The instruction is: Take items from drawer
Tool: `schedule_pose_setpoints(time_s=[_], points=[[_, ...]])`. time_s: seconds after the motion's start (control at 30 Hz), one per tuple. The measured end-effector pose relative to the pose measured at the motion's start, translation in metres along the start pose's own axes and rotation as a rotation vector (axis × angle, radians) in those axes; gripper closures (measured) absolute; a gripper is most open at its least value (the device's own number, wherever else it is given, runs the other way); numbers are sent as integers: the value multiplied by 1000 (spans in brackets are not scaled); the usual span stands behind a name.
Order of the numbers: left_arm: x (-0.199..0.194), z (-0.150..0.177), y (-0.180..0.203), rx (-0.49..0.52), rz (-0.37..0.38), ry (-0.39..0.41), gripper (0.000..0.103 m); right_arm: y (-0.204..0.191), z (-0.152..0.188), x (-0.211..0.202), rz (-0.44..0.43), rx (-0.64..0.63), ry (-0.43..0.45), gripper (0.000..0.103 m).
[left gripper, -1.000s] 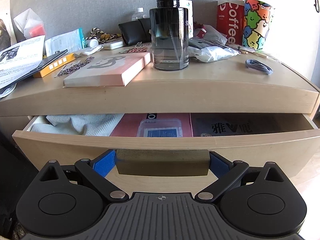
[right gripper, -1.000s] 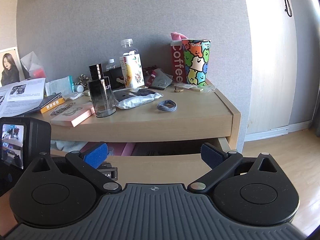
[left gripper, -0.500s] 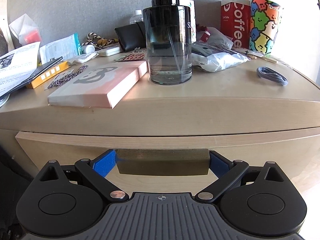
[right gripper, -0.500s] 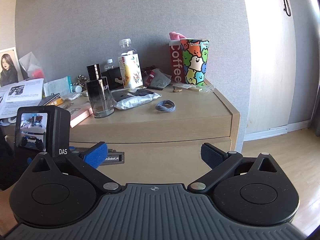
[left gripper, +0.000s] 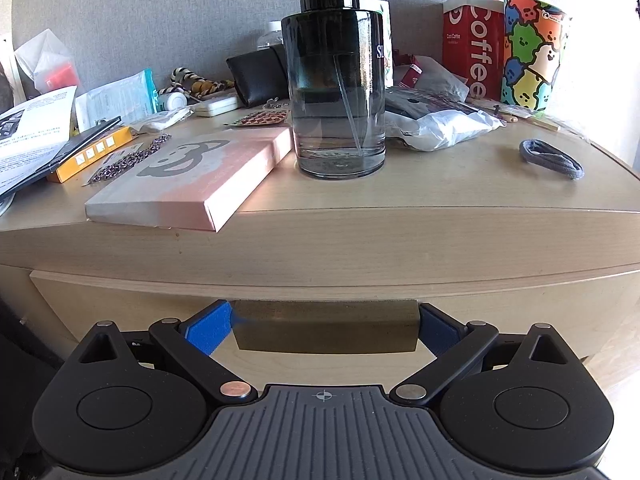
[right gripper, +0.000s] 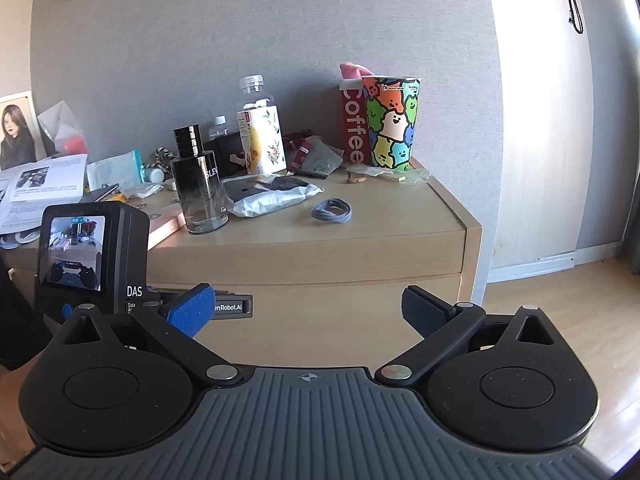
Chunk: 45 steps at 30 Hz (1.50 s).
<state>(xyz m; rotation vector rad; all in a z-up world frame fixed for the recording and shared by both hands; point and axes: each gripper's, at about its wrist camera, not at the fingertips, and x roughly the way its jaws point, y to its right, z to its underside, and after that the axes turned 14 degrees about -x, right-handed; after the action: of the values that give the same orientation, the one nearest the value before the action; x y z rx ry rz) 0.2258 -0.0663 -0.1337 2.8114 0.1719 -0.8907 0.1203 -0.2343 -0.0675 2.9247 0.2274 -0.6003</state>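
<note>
We hold the left gripper (left gripper: 325,326) low against the drawer (left gripper: 120,300) front, its two blue pads (left gripper: 210,326) pinching the dark bar handle (left gripper: 325,330) from either end. The drawer sits flush under the cabinet top (left gripper: 440,192), so nothing inside it shows. Whatever items it holds are hidden from us.

Our right gripper (right gripper: 310,312) hangs back from the cabinet, its jaws spread wide with nothing between them. At nine o'clock of it in the right wrist view we see the left tool's camera block (right gripper: 90,256) with its small lit screen.

On the cabinet top, a dark glass perfume bottle (left gripper: 339,92) stands upright at twelve o'clock from the handle. A pink box (left gripper: 192,178) lies flat at its nine o'clock, one corner touching or just beside the bottle's base; we cannot tell which. A grey hair tie (left gripper: 551,159) lies at the bottle's three o'clock, well apart from it. A crumpled plastic bag (left gripper: 436,128) sits between them, farther back. A colourful paper cup (left gripper: 532,52) stands at two o'clock beside a red coffee box (left gripper: 470,46). Papers (left gripper: 32,132) crowd the ten o'clock corner.
</note>
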Motion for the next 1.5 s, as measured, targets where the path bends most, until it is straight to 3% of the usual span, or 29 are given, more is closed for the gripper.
schedule_pose_setpoints(time_s=[0.87, 1.17, 1.5], points=[[5, 0, 4, 19, -10, 35, 3, -1, 1, 6, -1, -13, -30, 0], [9, 9, -4, -10, -11, -27, 0, -3, 2, 10, -11, -15, -50, 0], [4, 15, -8, 1, -14, -31, 0, -4, 2, 13, -13, -16, -51, 0]])
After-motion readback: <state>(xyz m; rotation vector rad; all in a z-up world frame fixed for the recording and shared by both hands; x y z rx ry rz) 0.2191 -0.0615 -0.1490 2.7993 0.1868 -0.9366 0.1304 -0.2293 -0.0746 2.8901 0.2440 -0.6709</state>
